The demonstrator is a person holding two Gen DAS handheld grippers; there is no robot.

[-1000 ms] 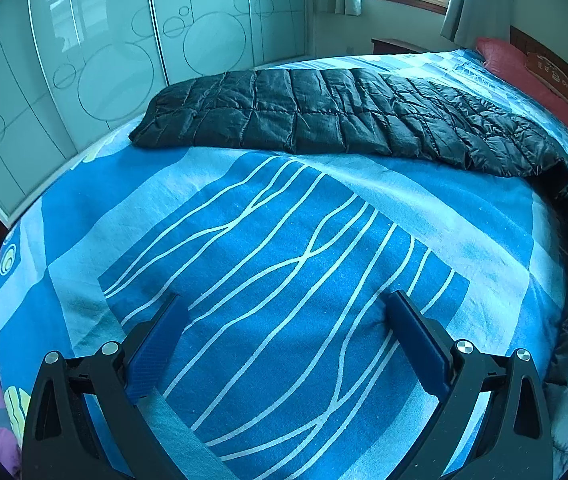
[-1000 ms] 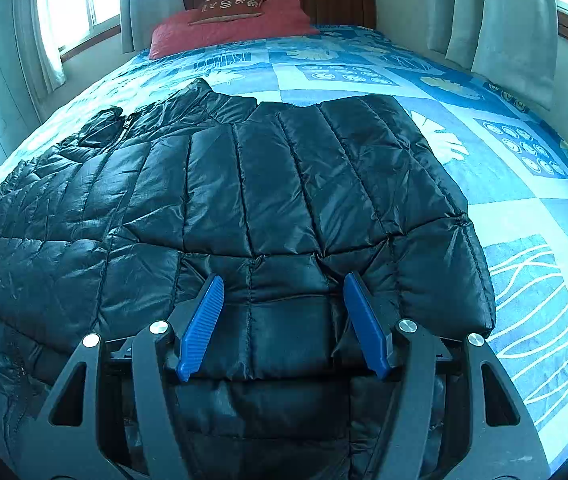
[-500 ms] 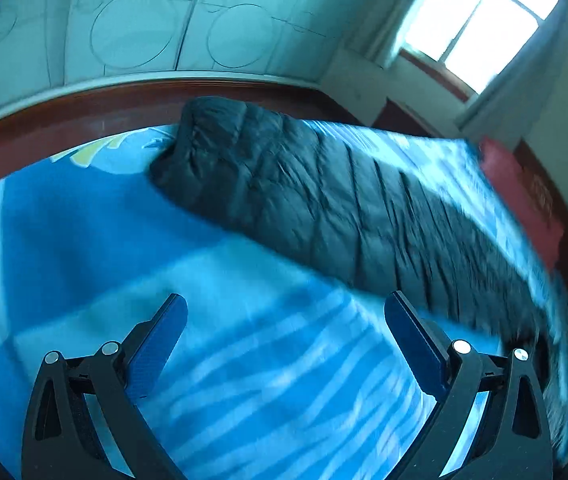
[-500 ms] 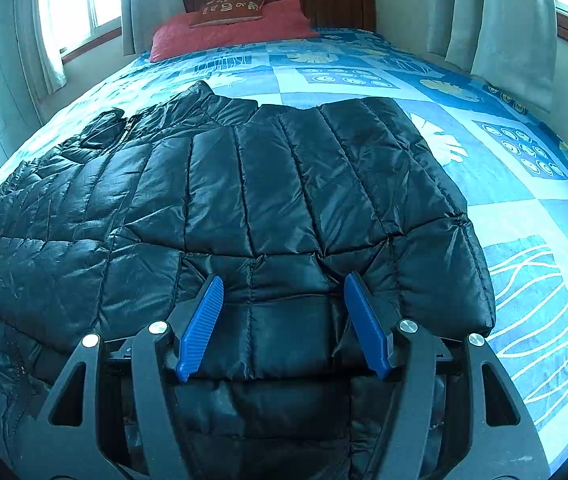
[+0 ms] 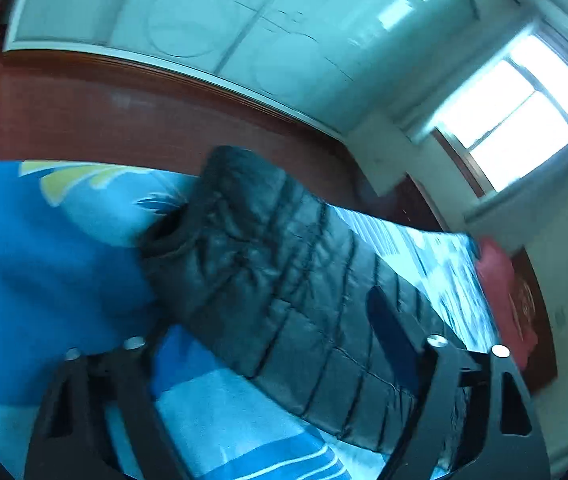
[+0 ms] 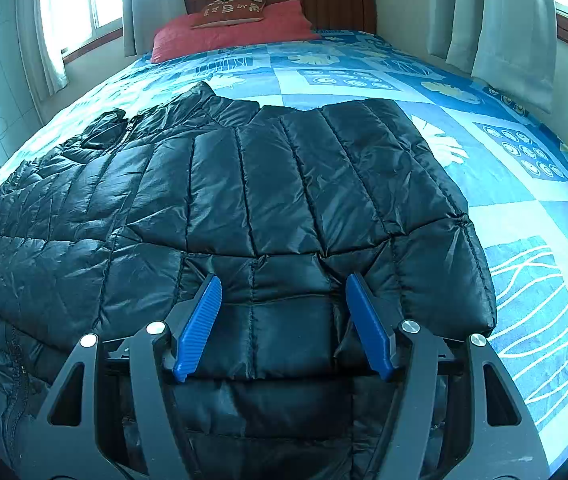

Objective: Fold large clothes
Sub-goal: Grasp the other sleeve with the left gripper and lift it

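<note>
Each black claw [image 6: 280, 312] carries ribbed blue pads [image 6: 198, 328] and silver screws [image 6: 156, 327].

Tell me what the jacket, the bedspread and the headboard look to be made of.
Jacket: probably thin nylon or polyester shell with puffy fill; glossy, crinkled, stitched into channels.
Bedspread: woven fabric, likely cotton; matte, printed blue patches.
Headboard: apparently wood, reddish-brown, with vertical grooves.
</note>
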